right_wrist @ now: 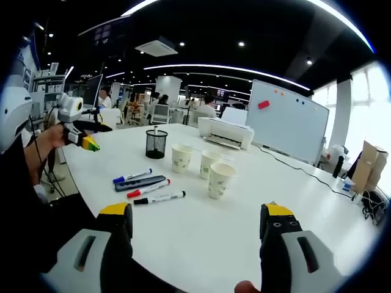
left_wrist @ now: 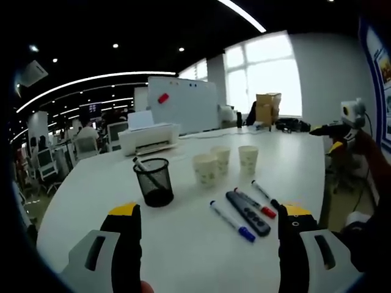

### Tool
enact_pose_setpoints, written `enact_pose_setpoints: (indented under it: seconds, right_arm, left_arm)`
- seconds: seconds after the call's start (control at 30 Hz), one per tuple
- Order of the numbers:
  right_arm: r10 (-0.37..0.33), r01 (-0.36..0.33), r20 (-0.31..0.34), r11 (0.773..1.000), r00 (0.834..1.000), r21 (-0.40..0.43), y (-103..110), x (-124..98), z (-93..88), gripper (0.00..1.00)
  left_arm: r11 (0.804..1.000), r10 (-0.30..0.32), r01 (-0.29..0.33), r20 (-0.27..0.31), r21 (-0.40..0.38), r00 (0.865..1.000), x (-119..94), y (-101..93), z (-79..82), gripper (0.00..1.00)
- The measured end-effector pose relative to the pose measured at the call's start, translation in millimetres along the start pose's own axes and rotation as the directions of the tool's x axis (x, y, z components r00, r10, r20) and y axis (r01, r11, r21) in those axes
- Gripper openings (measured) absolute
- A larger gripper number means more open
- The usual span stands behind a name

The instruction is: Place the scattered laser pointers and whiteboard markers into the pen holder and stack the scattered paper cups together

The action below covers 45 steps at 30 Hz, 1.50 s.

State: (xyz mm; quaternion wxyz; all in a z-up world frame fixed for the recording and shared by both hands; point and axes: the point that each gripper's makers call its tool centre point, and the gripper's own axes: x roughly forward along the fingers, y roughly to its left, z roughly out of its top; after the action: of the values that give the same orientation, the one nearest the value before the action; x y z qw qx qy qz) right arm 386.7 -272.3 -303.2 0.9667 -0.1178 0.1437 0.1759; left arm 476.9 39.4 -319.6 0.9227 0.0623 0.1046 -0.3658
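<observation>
Both sets of fingers are spread wide and gripping nothing: I'm holding the left gripper (left_wrist: 208, 235) and the right gripper (right_wrist: 195, 235) above the near edge of the table (left_wrist: 183, 256). Just past the left gripper I'm seeing the blue-capped marker (left_wrist: 232, 221), the dark laser pointer (left_wrist: 247, 213), the red-capped marker (left_wrist: 255, 203) and the black-capped marker (left_wrist: 263, 193) lying loose side by side. Further in, the mesh pen holder (left_wrist: 154, 182) is already carrying one pen. Beyond that, three paper cups (left_wrist: 206, 170) are standing apart, unstacked. I'm judging the task as barely begun: four items to load, cups to nest. Plenty of bare tabletop around everything; the printer (left_wrist: 149, 138) is sitting well back near the far edge.
</observation>
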Motion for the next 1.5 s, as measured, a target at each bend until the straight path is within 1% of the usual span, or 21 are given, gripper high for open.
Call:
enact_pose_setpoints:
  seconds: [0.13,0.2,0.33,0.53,0.73,0.8,0.97,1.13,1.3,1.5]
  right_arm:
    - [-0.003,0.003,0.000,1.000,1.000,0.000,0,-1,-0.4,0.81]
    - [-0.006,0.006,0.001,1.000,1.000,0.003,-1,-2,-0.9,0.81]
    - [-0.011,0.010,0.002,1.000,1.000,0.005,-3,-4,-1.1,0.81]
    - [-0.013,0.013,0.008,1.000,1.000,0.003,-3,-6,0.5,0.81]
    - [-0.020,0.020,0.009,1.000,1.000,0.005,-5,-9,0.0,0.81]
    - [-0.022,0.022,0.008,1.000,1.000,0.004,-5,-10,-0.6,0.81]
    - [-0.028,0.028,0.002,1.000,1.000,0.003,-6,-11,-2.1,0.80]
    - [-0.028,0.028,0.004,1.000,1.000,0.000,-6,-10,-0.9,0.80]
    - [-0.026,0.026,0.002,1.000,1.000,0.001,-6,-9,-1.3,0.80]
    - [-0.030,0.030,0.000,1.000,1.000,0.001,-6,-11,-2.3,0.80]
  left_arm:
    - [1.000,-0.007,0.007,-0.010,0.003,1.000,4,-3.7,-2.4,0.94]
    - [0.999,-0.019,0.020,-0.036,0.025,0.999,6,-9.6,-6.1,0.93]
    - [0.999,-0.014,0.016,-0.048,0.043,0.999,10,-11.5,-8.0,0.93]
    - [0.999,-0.023,0.025,-0.051,0.036,0.998,18,-16.4,-10.2,0.90]
    - [0.999,-0.009,0.012,-0.093,0.032,0.996,32,-14.6,-23.6,0.86]
    - [0.999,-0.026,0.028,-0.110,0.016,0.994,36,-18.4,-28.4,0.85]
    - [0.999,-0.045,0.046,-0.111,0.004,0.993,42,-24.6,-29.3,0.84]
    - [0.999,-0.050,0.050,-0.107,-0.006,0.993,48,-25.3,-28.2,0.80]
    - [0.998,-0.057,0.056,-0.110,-0.008,0.992,59,-25.9,-29.0,0.78]
    - [0.998,-0.069,0.067,-0.120,-0.018,0.990,68,-27.8,-32.6,0.77]
